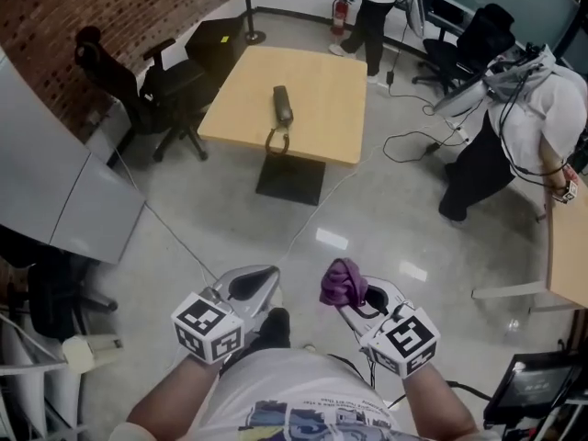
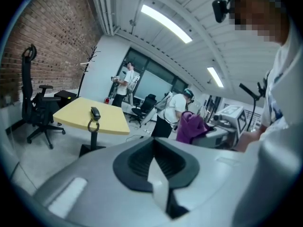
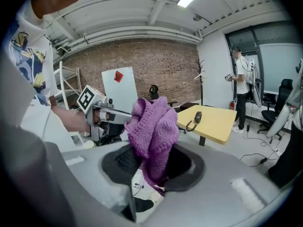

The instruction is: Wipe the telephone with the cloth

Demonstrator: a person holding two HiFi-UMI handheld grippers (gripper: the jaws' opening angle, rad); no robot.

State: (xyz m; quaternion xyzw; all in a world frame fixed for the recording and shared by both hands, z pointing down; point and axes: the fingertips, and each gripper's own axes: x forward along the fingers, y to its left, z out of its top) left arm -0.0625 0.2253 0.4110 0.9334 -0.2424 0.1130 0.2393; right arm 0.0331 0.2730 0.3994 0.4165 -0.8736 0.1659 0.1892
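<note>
A dark telephone handset [image 1: 282, 105] with a coiled cord lies on the yellow table [image 1: 322, 72] well ahead of me; it also shows small in the left gripper view [image 2: 95, 112] and the right gripper view [image 3: 198, 117]. My right gripper [image 1: 354, 292] is shut on a purple knitted cloth [image 1: 343, 282], which bunches up above the jaws [image 3: 154, 131]. My left gripper [image 1: 253, 283] is shut with nothing in it [image 2: 154, 167]. Both are held low near my body, far short of the table.
Black office chairs [image 1: 161, 81] stand left of the table, another [image 1: 473, 39] at the back right. A person in white [image 1: 528, 127] bends over at the right, another [image 1: 372, 7] stands behind the table. Cables [image 1: 413, 141] trail across the floor. A grey partition [image 1: 55, 182] stands at left.
</note>
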